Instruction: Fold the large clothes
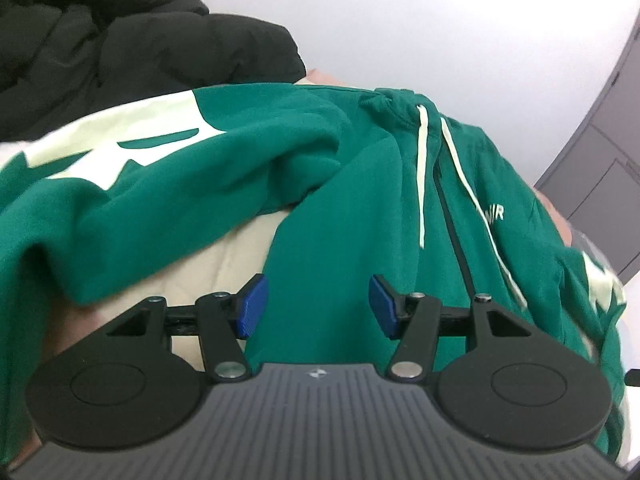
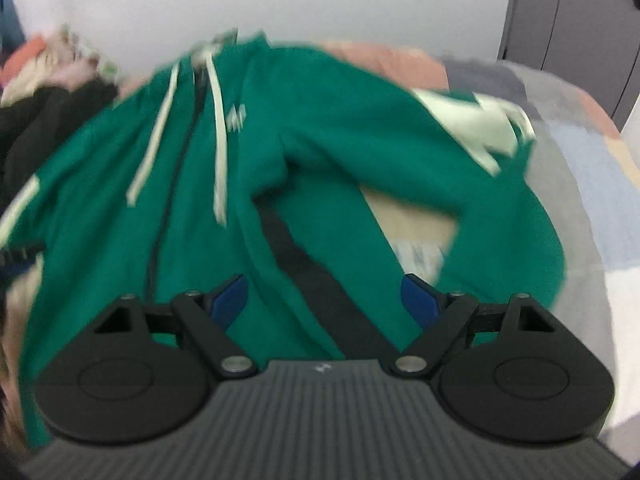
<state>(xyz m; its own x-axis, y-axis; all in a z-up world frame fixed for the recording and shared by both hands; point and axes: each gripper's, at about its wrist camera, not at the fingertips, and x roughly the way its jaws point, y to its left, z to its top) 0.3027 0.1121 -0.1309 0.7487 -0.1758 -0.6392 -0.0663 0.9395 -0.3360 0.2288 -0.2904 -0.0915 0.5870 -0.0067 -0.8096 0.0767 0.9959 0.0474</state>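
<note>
On the bed [image 2: 580, 184], a green hooded sweatshirt [image 1: 360, 200] lies spread front-up across a patchwork cover of pale beige, grey, blue and pink panels. Its dark front zipper [image 1: 456, 232] runs down the middle of the body, flanked by two pale drawstrings [image 1: 422, 176] that trail from the hood [image 1: 396, 106] at the end nearest the white wall [image 1: 440, 20]. A small pale logo [image 1: 494, 214] sits on the chest beside the zipper. One sleeve [image 1: 160, 184], bearing a large cream print, is raised and folded in an arc toward the bed's left edge, with bare beige cover showing beneath it. In the right wrist view the other sleeve [image 2: 460, 152], also printed in cream, bends away toward the right edge of the bed, again with cover visible in the gap between sleeve and body; this view is blurred. A black padded garment [image 1: 100, 40] is heaped beside the sweatshirt at the head end on the left. Grey cabinet doors [image 2: 568, 20] stand past the right side of the bed. The left gripper [image 1: 318, 306] hangs over the lower body of the sweatshirt, jaws parted, blue pads [image 1: 252, 306] clear of the cloth and grasping nothing. The right gripper [image 2: 324, 300] hangs over the hem area near the zipper, jaws spread wide, likewise released with nothing held.
</note>
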